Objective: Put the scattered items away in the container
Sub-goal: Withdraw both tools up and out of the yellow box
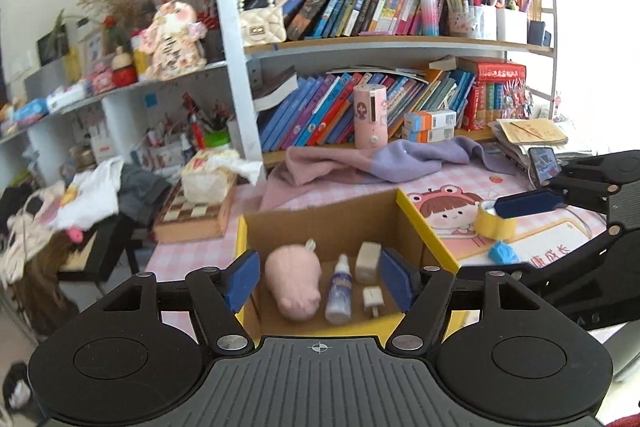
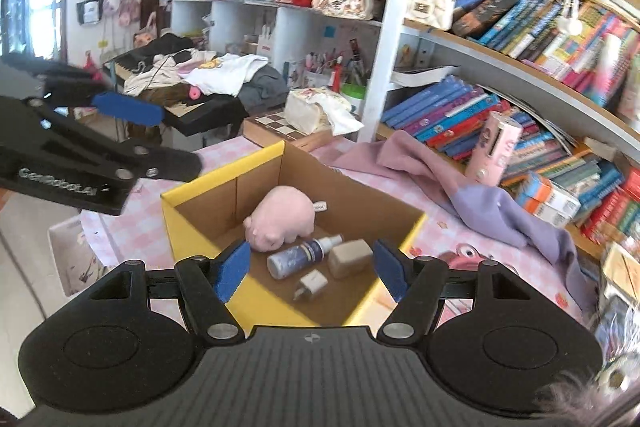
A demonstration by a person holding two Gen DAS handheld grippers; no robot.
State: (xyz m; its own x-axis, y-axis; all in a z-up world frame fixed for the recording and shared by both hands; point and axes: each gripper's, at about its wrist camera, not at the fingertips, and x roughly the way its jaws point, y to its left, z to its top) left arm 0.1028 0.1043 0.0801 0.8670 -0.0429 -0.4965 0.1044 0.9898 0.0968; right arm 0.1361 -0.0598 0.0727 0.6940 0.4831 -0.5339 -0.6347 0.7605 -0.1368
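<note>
A yellow cardboard box (image 1: 424, 231) stands on the pink mat and shows in the right wrist view too (image 2: 180, 215). In it lie a pink plush pig (image 1: 294, 283) (image 2: 280, 217), a small spray bottle (image 1: 339, 289) (image 2: 300, 255), a beige block (image 1: 367, 261) (image 2: 350, 257) and a white plug (image 1: 373, 301) (image 2: 310, 285). My left gripper (image 1: 320, 279) is open and empty above the box. My right gripper (image 2: 310, 267) is open and empty over the box; in the left wrist view one of its blue fingers (image 1: 528, 203) shows in front of a yellow tape roll (image 1: 494, 223). A small blue item (image 1: 503, 253) lies on the mat.
A pink and lilac cloth (image 1: 360, 163) lies behind the box. A pink dispenser (image 1: 370, 117) and orange boxes (image 1: 430, 125) stand by the bookshelf. A chessboard box with a tissue pack (image 1: 192, 215) sits left. A phone (image 1: 544, 165) stands at the right.
</note>
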